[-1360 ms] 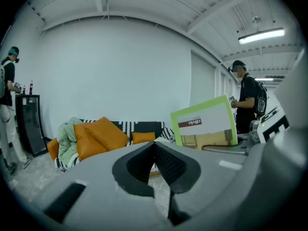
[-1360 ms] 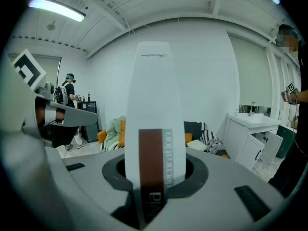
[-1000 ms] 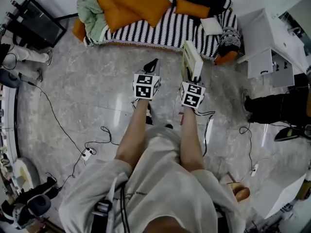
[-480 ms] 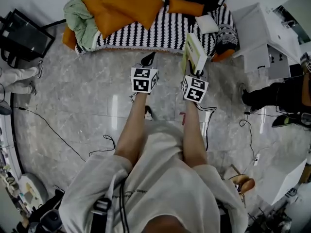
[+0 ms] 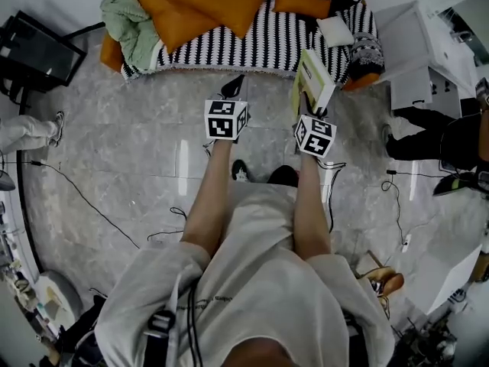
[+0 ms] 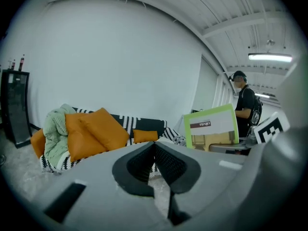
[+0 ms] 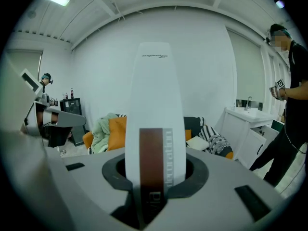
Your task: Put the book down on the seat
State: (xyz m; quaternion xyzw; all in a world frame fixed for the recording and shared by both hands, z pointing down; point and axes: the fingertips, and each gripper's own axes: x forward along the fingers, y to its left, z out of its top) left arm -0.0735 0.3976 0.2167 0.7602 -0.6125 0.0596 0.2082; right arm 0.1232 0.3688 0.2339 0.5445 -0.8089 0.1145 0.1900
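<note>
Right gripper (image 5: 310, 113): clamping the lower spine of the white-spined, green-edged hardback book (image 5: 314, 79), which is standing on end, its long axis rising from the jaws.
Black-and-white striped sofa seat (image 5: 260, 40): lying straight ahead, with the book nearing the right end of its front edge.
Left gripper (image 5: 233, 90): hanging alongside, closed and empty.

Left tool (image 5: 233, 87) and right tool (image 5: 310, 107) nearer striped sofa (image 5: 252, 43), book (image 5: 314, 76) carried along

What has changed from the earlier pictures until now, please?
The left gripper and the right gripper both moved closer to the sofa. The book stays clamped in the right jaws; the left jaws are shut, empty. Nothing was let go.
</note>
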